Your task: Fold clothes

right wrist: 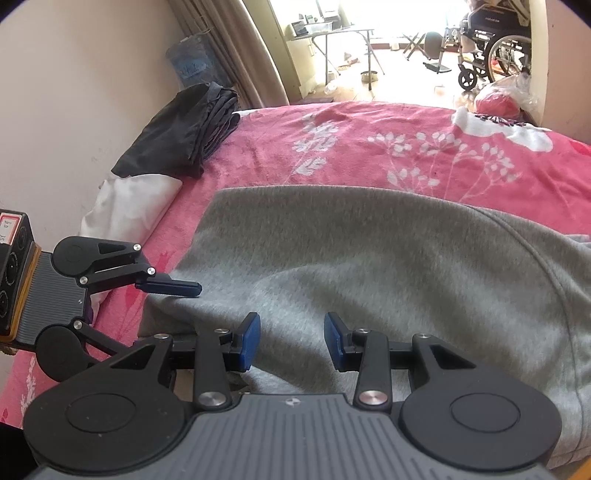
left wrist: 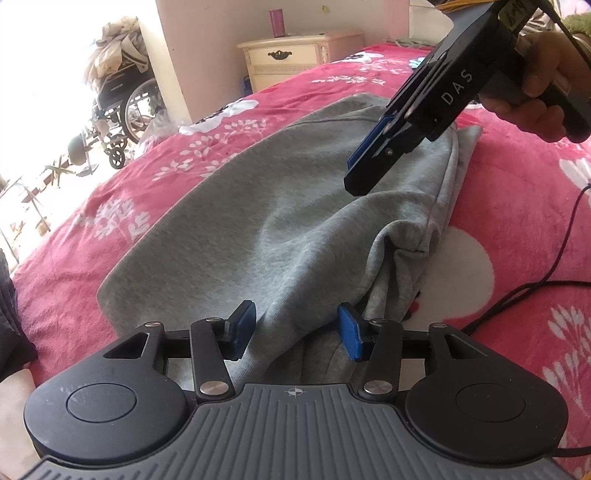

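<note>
A grey sweatshirt (left wrist: 258, 206) lies folded on a pink flowered blanket (left wrist: 74, 280), with its layered edge bunched on the right. My left gripper (left wrist: 297, 325) hovers low over the garment's near edge. Its blue pads stand apart with cloth lying loose below them, so it is open. A hand holds my right gripper (left wrist: 354, 177) above the far right part of the sweatshirt, pointing down at it. In the right wrist view the right gripper (right wrist: 291, 336) is open over the grey sweatshirt (right wrist: 369, 258), gripping nothing. The left gripper (right wrist: 184, 317) shows at the left, its lower finger hidden.
Folded dark clothes (right wrist: 184, 133) rest on a white pillow (right wrist: 125, 206) against the wall. A cream nightstand (left wrist: 288, 59) with a pink cup (left wrist: 276, 22) stands beyond the bed. A wheelchair (left wrist: 125, 103) is on the floor. A black cable (left wrist: 535, 288) crosses the blanket.
</note>
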The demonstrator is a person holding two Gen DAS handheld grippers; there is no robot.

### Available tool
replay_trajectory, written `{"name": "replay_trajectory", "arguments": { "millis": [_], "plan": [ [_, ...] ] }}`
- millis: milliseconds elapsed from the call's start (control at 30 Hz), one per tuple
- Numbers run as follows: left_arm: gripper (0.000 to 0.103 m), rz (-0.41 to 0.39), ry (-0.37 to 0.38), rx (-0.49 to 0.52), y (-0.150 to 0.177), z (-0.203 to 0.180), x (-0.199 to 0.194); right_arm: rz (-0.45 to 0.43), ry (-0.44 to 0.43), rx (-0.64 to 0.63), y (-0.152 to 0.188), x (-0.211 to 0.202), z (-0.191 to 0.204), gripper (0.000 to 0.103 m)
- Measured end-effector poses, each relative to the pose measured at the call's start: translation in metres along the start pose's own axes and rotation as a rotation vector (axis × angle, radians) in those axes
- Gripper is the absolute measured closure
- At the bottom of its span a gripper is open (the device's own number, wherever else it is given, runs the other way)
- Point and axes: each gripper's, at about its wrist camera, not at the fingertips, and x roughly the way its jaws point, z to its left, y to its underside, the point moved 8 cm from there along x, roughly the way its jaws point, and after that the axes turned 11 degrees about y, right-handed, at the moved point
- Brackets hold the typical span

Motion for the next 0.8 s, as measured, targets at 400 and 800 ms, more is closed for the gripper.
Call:
{"name": "replay_trajectory", "arguments": {
  "millis": [400, 800],
  "plan": [
    [0.054, -0.016, 0.002, -0.01, 0.0, -0.001, -0.003, -0.009, -0.011, 0.063, 0.014, -0.003, -0.014, 0.062],
    [0.054, -0.043, -0.012, -0.002, -0.008, -0.004, -0.004, 0.043, -0.02, -0.019, 0.028, 0.008, 0.005, 0.063]
  ]
}}
